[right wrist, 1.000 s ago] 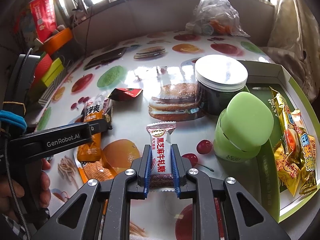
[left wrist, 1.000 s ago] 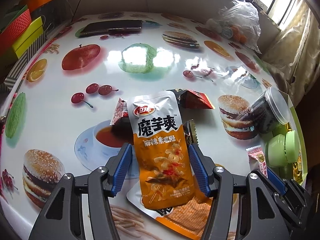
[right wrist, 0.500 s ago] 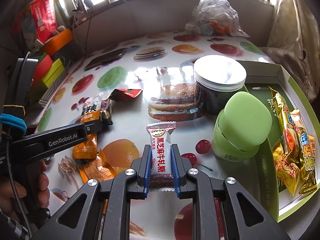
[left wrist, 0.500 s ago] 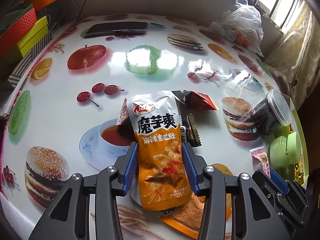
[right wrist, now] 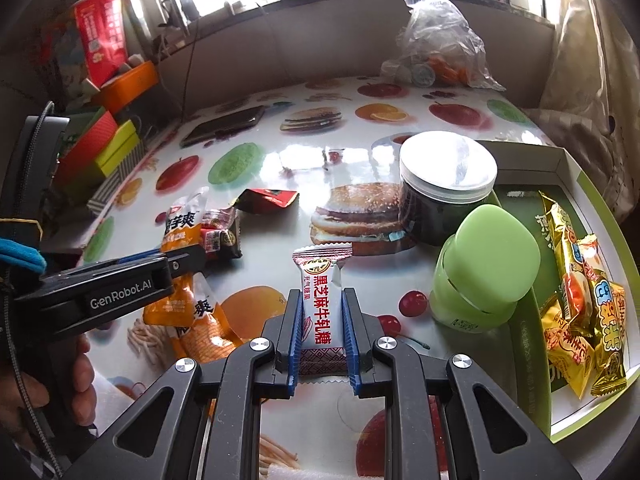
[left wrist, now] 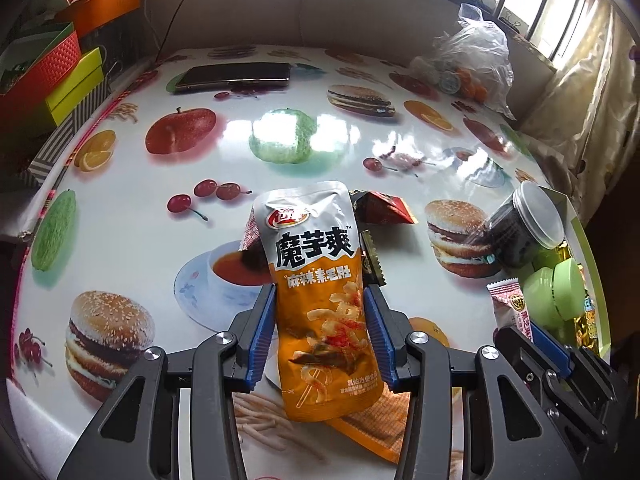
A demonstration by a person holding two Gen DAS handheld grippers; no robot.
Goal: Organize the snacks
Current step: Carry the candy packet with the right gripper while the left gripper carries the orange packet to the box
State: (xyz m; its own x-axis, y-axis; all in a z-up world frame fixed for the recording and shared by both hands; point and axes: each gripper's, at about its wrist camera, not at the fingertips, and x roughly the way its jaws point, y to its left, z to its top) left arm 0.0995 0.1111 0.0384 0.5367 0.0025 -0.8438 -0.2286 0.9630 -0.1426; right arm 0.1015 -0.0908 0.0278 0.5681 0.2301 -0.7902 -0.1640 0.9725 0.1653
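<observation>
My left gripper (left wrist: 320,312) is shut on an orange and silver konjac snack pouch (left wrist: 320,280) and holds it tilted up off the table; the pouch also shows in the right wrist view (right wrist: 182,232). My right gripper (right wrist: 322,320) is shut on a white and red nougat candy bar (right wrist: 320,304), held above the table; the bar also shows in the left wrist view (left wrist: 510,304). Loose snacks lie behind the pouch: a red and black packet (left wrist: 384,210) and small candies (right wrist: 220,236). Another orange pouch (right wrist: 208,328) lies flat on the table.
A green-rimmed tray (right wrist: 528,344) at the right holds several yellow snack packets (right wrist: 580,292). A dark jar with a clear lid (right wrist: 444,184) and a green container (right wrist: 484,268) stand beside it. A phone (left wrist: 236,76), a plastic bag (left wrist: 476,64) and coloured boxes (left wrist: 48,68) sit at the table's far side and left.
My left gripper closed on the konjac pouch and lifted it off the table. My right gripper stayed shut on the nougat bar and barely moved.
</observation>
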